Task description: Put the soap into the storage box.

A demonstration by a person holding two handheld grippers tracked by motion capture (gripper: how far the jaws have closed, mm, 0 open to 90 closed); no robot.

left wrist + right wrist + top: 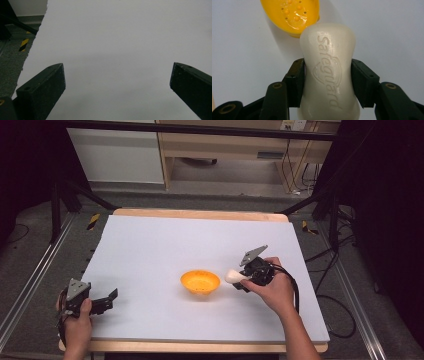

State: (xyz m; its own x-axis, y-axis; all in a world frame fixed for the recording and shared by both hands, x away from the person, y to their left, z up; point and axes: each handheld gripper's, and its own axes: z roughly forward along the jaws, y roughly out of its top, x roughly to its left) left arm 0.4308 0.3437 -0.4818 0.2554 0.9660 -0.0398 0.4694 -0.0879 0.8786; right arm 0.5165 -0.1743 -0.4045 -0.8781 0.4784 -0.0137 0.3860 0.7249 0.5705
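Hiding soap bar (328,72) sides, right claw (328,82), dish (290,15) cropped

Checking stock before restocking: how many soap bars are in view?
1. The soap bar sits clamped in the right gripper, just right of the orange dish.

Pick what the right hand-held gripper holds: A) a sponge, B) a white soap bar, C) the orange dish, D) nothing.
B: the right hand-held gripper has its jaws pressed on both sides of the white soap bar, with the orange dish lying apart just beyond it.
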